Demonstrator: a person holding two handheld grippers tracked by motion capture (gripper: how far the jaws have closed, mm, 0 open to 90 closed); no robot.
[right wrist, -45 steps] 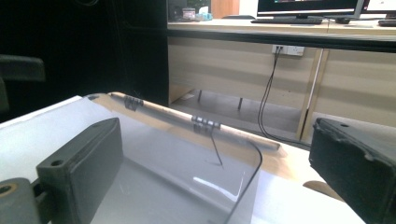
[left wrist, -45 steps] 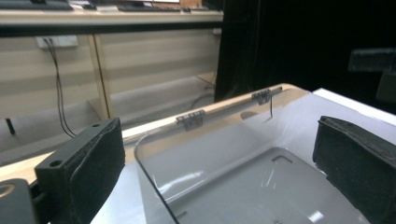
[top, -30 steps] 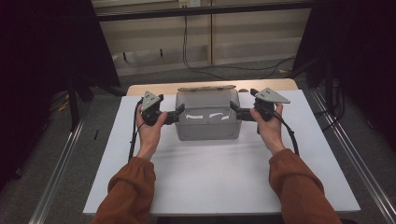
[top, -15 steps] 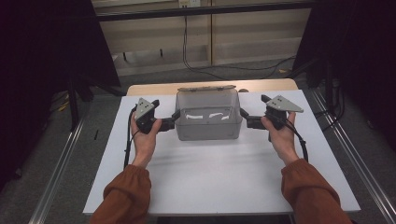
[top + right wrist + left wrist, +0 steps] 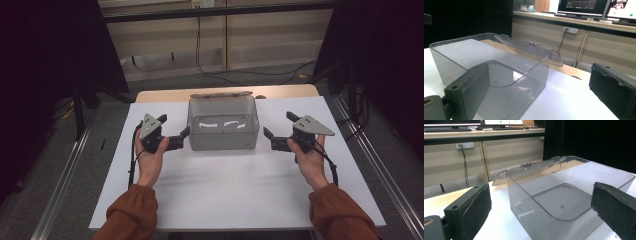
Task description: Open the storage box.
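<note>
With the clear box (image 5: pixel 223 122) centre frame, left gripper (image 5: pixel 181 140) and right gripper (image 5: pixel 268 139) flank it wide open, empty, ready to clamp its sides.

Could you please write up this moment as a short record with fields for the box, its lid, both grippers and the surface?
box: clear plastic box, upright, nothing visible inside
lid: hinged lid open, folded back behind the far rim
left gripper: left gripper open, jaws close beside the box's left wall; contact cannot be told
right gripper: right gripper open, apart from the box's right wall
surface: white table top, box near its far edge
</note>
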